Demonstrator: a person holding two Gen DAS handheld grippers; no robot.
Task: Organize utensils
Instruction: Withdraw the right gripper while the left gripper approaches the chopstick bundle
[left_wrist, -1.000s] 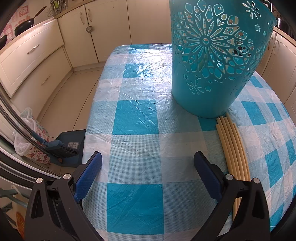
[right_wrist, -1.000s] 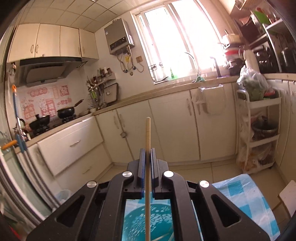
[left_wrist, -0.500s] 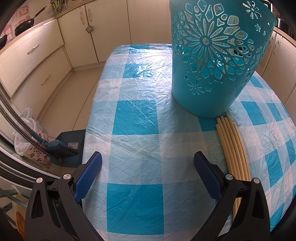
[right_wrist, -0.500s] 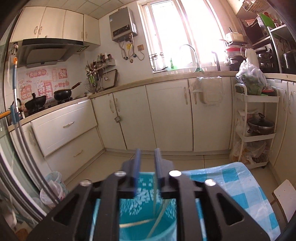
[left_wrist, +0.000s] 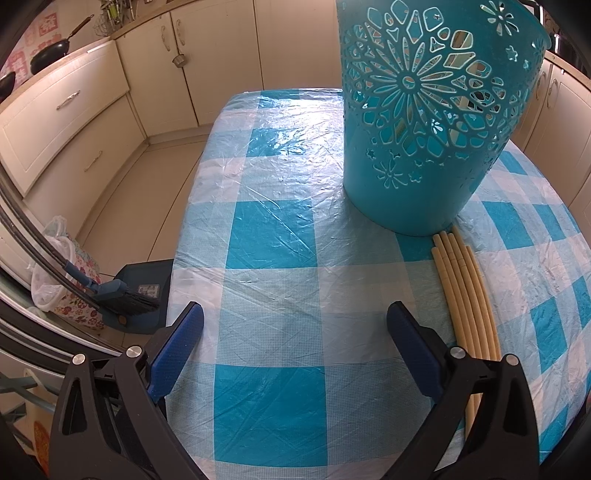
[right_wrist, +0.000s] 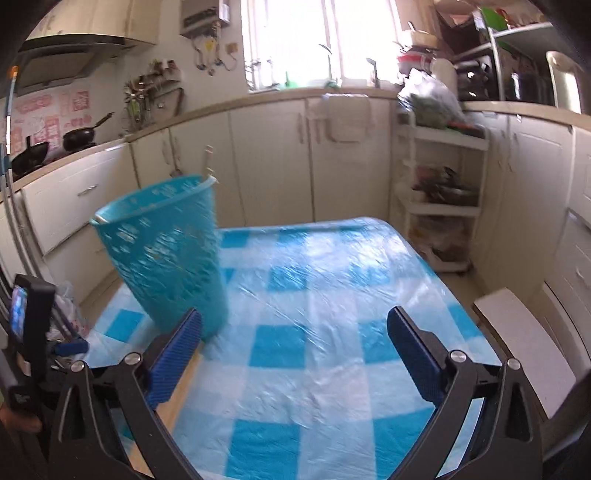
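Observation:
A tall teal cut-out basket (left_wrist: 432, 122) stands on the blue-checked table. Several pale wooden chopsticks (left_wrist: 465, 291) lie side by side just in front of its base, to the right of my left gripper (left_wrist: 293, 347). That gripper hangs open over the cloth with nothing between its fingers. In the right wrist view the basket (right_wrist: 166, 254) stands at the left, with chopstick tips (right_wrist: 208, 162) poking above its rim. My right gripper (right_wrist: 293, 350) is low over the table, its jaws still opening wide, nothing between them. The picture is blurred by motion.
Cream kitchen cabinets (right_wrist: 273, 162) surround the table (right_wrist: 325, 266). A white shelf trolley (right_wrist: 439, 199) stands at the back right, a white stool (right_wrist: 524, 343) at the table's right edge. A dustpan and brush (left_wrist: 136, 295) lie on the floor left of the table.
My right gripper let go of the chopstick above the basket, opened wide, and dropped down and to the right of the basket. The left gripper has kept still.

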